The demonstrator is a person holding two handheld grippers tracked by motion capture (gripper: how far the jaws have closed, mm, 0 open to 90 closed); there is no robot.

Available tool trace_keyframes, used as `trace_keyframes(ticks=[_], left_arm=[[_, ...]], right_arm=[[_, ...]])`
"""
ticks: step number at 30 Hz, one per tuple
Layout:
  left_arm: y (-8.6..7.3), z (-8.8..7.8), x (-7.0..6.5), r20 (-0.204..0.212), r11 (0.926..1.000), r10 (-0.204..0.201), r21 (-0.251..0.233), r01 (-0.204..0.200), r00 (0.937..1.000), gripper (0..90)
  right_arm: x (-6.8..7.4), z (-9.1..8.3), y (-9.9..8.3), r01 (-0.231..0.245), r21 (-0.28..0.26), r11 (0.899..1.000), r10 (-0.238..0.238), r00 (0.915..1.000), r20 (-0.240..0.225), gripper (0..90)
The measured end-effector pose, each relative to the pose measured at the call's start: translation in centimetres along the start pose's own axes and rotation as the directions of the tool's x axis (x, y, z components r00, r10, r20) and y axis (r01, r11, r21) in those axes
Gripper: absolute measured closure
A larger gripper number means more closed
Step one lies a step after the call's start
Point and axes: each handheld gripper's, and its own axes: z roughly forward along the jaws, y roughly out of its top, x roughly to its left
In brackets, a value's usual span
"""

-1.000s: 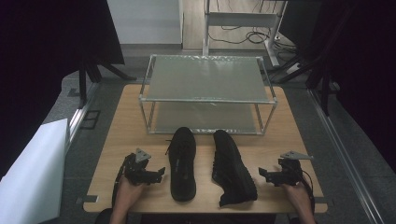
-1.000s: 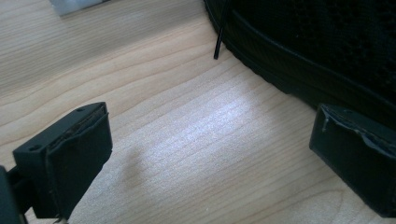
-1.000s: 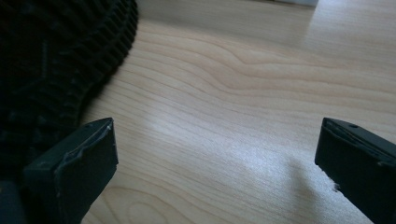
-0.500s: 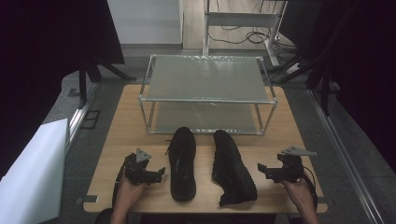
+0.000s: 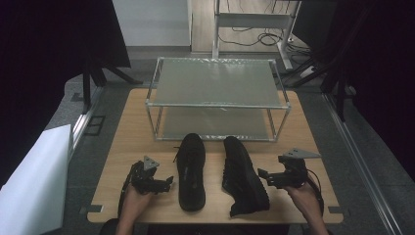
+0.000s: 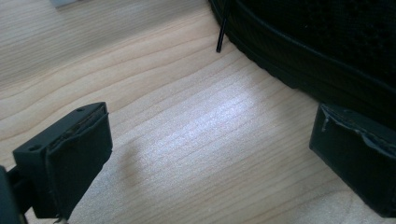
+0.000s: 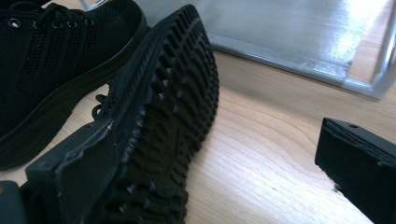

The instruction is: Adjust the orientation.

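Observation:
Two black mesh shoes lie on the wooden table. The left shoe stands upright; the right shoe lies on its side, its lugged sole turned towards my right gripper. My left gripper rests open just left of the upright shoe, whose sole edge runs past the right jaw; bare wood lies between the jaws of the left gripper. My right gripper is open at the tipped shoe's heel end, and in the right gripper view the right gripper has its left jaw against the sole.
A two-level metal rack with frosted shelves stands at the back of the table, its lower shelf just beyond the shoes. A white sheet sits off the table's left. Dark screens flank the room.
My right gripper has shifted slightly left and forward, closer to the tipped shoe. The left gripper and both shoes have stayed put.

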Motion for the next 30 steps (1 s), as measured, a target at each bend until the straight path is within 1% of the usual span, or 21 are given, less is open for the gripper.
trace_keyframes(ticks=[4,6,9,12,14,17,18,23,27,30], left_arm=[[0.0,0.1,0.0,0.000,1.0000,0.002,0.005,-0.002,1.0000,0.0],[0.0,0.1,0.0,0.000,1.0000,0.002,0.008,-0.002,1.0000,0.0],[0.0,0.1,0.0,0.000,1.0000,0.001,0.007,-0.001,1.0000,0.0],[0.0,0.1,0.0,0.000,1.0000,-0.002,0.007,0.002,1.0000,0.0],[0.0,0.1,0.0,0.000,1.0000,0.000,0.010,0.000,1.0000,0.0],[0.0,0.1,0.0,0.000,0.9999,0.001,0.012,-0.001,1.0000,0.0],[-0.1,0.1,0.0,0.000,0.9999,0.001,0.013,-0.001,1.0000,0.0],[-0.1,0.0,0.1,-0.001,0.9999,-0.002,0.013,0.002,1.0000,0.0],[-0.1,0.1,0.1,-0.003,0.9999,-0.003,0.017,0.003,1.0000,0.0],[-0.1,0.2,0.1,-0.003,0.9997,-0.001,0.024,0.001,1.0000,0.0]], right_arm=[[0.6,0.7,0.4,0.016,0.001,1.000,-0.016,0.9998,0.015,0.0],[0.8,1.1,0.5,0.015,-0.007,1.000,-0.015,0.9994,0.031,0.0],[1.0,1.6,0.6,0.009,-0.015,1.000,-0.009,0.9992,0.039,0.0],[1.0,2.1,0.4,0.023,-0.009,1.000,-0.022,0.9977,0.065,0.0],[0.9,2.2,0.3,0.022,-0.017,1.000,-0.021,0.9982,0.056,0.0],[0.8,1.9,0.3,0.056,-0.017,0.998,-0.055,0.9947,0.087,0.0],[0.8,1.8,0.3,0.061,-0.017,0.998,-0.059,0.9935,0.097,0.0],[0.1,1.4,0.2,0.030,-0.023,0.999,-0.028,0.9929,0.115,0.0],[-0.7,0.8,0.1,0.015,-0.030,0.999,-0.011,0.9890,0.147,0.0],[-1.4,0.4,-0.1,0.008,-0.035,0.999,-0.002,0.9845,0.175,1.5]])
